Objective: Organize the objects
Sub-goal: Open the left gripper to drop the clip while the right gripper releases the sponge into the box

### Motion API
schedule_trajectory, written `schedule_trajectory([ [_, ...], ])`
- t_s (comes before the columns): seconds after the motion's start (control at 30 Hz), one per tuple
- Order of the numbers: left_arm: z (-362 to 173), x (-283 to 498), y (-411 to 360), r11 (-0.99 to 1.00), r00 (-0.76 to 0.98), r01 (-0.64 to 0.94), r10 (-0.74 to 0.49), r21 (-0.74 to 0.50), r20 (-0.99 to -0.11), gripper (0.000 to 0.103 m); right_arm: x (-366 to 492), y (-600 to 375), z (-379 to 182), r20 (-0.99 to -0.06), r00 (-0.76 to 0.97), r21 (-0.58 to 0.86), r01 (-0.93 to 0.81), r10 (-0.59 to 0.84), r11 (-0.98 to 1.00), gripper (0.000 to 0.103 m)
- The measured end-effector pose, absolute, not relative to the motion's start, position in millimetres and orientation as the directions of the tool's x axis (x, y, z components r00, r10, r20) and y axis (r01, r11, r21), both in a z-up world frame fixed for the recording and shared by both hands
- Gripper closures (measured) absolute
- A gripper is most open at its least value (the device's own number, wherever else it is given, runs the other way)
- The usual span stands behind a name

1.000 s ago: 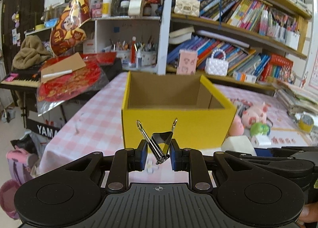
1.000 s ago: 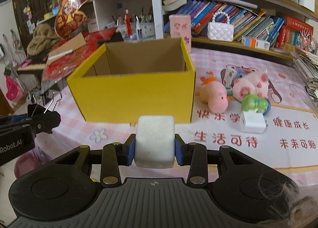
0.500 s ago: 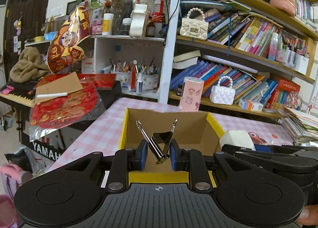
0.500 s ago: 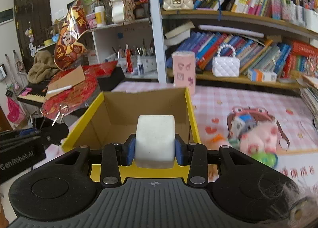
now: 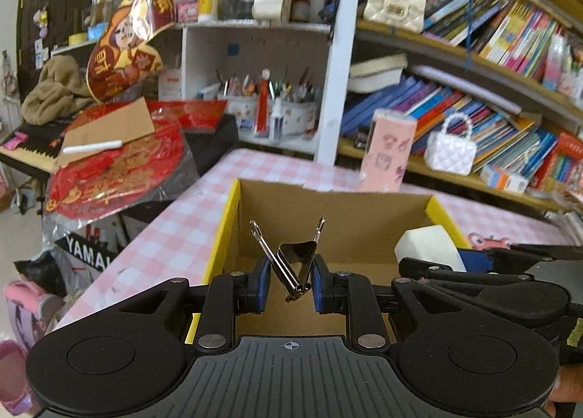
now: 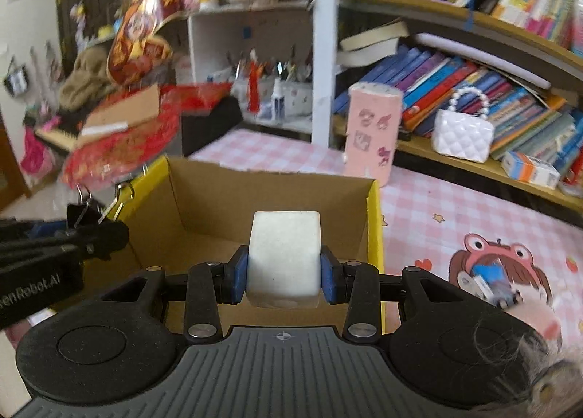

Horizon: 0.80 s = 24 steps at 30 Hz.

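**Both hands loaded and hanging over the yellow box, drop could get messy**

So the person is holding both grippers over the open yellow cardboard box (image 5: 329,215) on the pink checked tabletop (image 5: 171,232). The left gripper (image 5: 290,281) is pinching a black binder clip (image 5: 291,257), fingers closed tight on its body with the wire handles sticking up and splayed. The right gripper (image 6: 284,274) is squeezing a white foam-looking block (image 6: 285,257), fingers clamped on both its sides. Both things are hanging over the box's inside, not touching the floor of it, and the box is looking empty from here.

What I'm worrying about: the two grippers are sitting really near each other, side by side, so if both let go at once they might bump. The clip is being held pretty crooked, so it might catch on a finger when released. The block is hanging close to the right wall, so it might clip the rim and tumble out toward the plush toys (image 6: 492,276).
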<state>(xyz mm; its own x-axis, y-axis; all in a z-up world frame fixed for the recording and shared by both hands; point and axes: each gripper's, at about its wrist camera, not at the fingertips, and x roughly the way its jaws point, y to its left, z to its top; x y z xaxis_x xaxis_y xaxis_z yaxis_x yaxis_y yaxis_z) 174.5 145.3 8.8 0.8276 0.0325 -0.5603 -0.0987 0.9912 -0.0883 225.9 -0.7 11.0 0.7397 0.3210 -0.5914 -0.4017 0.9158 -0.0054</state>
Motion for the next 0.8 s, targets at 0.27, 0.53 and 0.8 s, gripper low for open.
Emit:
schedule_trajectory([
  [0.27, -7.3, 199.4, 135.4, 0.994, 0.785, -0.101, 0.053, -0.044, -0.617, 0.081, 251.8, 9.7, -9.9, -0.657, 0.665, -0.098, -0.542, 0.355, 0.835, 0.067],
  [0.53, -17.3, 210.1, 131.3, 0.995, 0.757, -0.099, 0.066, -0.015, -0.650, 0.081, 262.9, 13.8, -14.0, -0.716, 0.584, -0.092, -0.622, 0.383, 0.778, 0.067],
  [0.8, -23.3, 215.4, 131.1, 0.996, 0.744, -0.085, 0.052, -0.017, -0.666, 0.081, 265.2, 17.0, -16.0, -0.726, 0.590, -0.150, -0.637, 0.353, 0.756, 0.067],
])
